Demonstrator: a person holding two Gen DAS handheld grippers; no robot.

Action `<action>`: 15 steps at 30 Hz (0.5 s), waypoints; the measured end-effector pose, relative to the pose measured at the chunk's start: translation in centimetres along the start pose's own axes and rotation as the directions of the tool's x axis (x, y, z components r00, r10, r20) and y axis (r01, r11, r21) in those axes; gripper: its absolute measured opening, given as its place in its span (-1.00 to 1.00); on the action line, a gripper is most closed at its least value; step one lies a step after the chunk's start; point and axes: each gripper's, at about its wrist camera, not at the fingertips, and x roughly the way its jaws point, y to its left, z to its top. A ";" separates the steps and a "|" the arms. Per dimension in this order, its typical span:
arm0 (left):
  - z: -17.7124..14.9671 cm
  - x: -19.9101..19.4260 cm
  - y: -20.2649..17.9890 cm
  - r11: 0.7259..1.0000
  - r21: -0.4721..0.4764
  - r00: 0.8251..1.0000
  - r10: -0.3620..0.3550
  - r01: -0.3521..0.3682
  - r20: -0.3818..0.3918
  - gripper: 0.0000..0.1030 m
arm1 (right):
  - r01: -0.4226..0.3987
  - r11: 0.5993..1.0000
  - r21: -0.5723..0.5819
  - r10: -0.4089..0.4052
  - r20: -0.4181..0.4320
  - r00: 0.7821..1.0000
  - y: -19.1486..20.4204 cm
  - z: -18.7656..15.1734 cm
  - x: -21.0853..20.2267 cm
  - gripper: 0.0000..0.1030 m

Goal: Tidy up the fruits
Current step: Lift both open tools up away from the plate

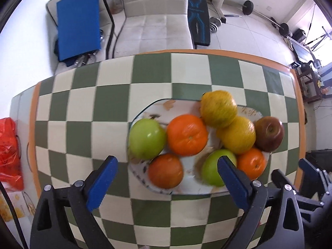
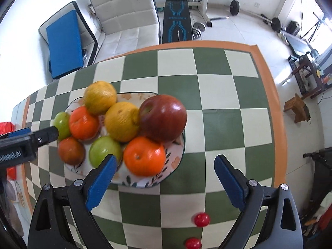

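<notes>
The plate [image 2: 176,161] sat left of centre in the right wrist view and right of centre in the left wrist view, on the checked cloth [image 2: 224,108], and it was heaped. It held eight fruits: two green apples [image 1: 147,139], two bright oranges [image 1: 186,134], two yellow citrus [image 1: 219,109], a dark reddish fruit [image 1: 166,171] at the lower left and a red apple [image 2: 162,117] at the right rim. One yellow citrus rode on top of the others at the upper edge, and the red apple seemed to lean out over the rim (blur made the contact hard to read).

That stacking looked like the main risk. A nudge to the lower fruits could roll the top citrus or the red apple off the plate and along the cloth toward the table edge. Two small red fruits [image 2: 201,219] lay loose on the cloth at the bottom of the right wrist view, well apart from the plate; being round, they would probably roll if a finger pushed instead of pinching.

The left gripper [image 1: 167,169] hung released over the plate's near side, jaws wide and holding nothing. The right gripper [image 2: 165,169] was likewise spread and empty, near the plate's lower right rim.

A red bag [image 1: 9,151] lay at the far left.
</notes>
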 end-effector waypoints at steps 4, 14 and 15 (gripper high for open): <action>-2.7 -1.7 0.9 1.000 -0.013 0.999 0.015 -0.014 0.050 0.91 | 0.017 1.000 -0.021 -0.016 0.046 0.999 0.8 -1.6 -2.5 0.88; -8.1 -8.2 1.4 1.000 -0.004 0.981 0.020 -0.019 0.192 0.91 | 0.033 0.999 -0.036 -0.026 0.169 0.985 1.5 -5.6 -10.3 0.88; -8.5 -8.7 1.4 1.000 -0.004 0.979 0.023 -0.023 0.202 0.91 | 0.036 0.999 -0.040 -0.028 0.184 0.983 1.6 -6.1 -11.3 0.88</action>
